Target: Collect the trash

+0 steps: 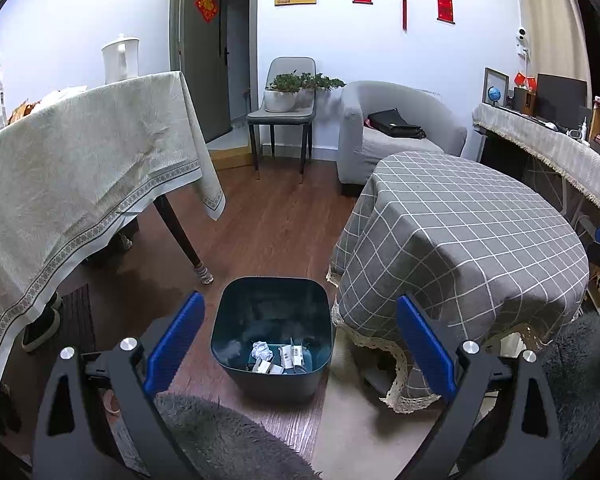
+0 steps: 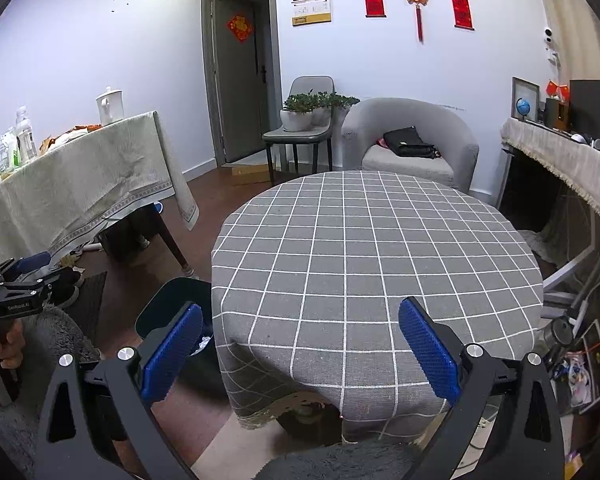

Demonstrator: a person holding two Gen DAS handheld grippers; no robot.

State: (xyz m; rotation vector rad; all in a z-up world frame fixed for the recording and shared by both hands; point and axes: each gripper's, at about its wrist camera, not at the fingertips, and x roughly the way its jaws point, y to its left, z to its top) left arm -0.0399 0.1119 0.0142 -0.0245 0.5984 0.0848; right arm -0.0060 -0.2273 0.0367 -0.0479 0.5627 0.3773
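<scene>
Left gripper nearest lens, pitched down toward floor, blue pads spread wide, nothing between them. Trash bin stands on wood floor framed between the pads, just beside checked table at 3 o'clock. Crumpled paper and white scraps lie at bin bottom. Right gripper held level over near edge of checked table, pads agape, empty. Left gripper also visible at 9 o'clock in right view, gripped by person's hand.

Bin mouth open from above; checked table crowds its right side
</scene>
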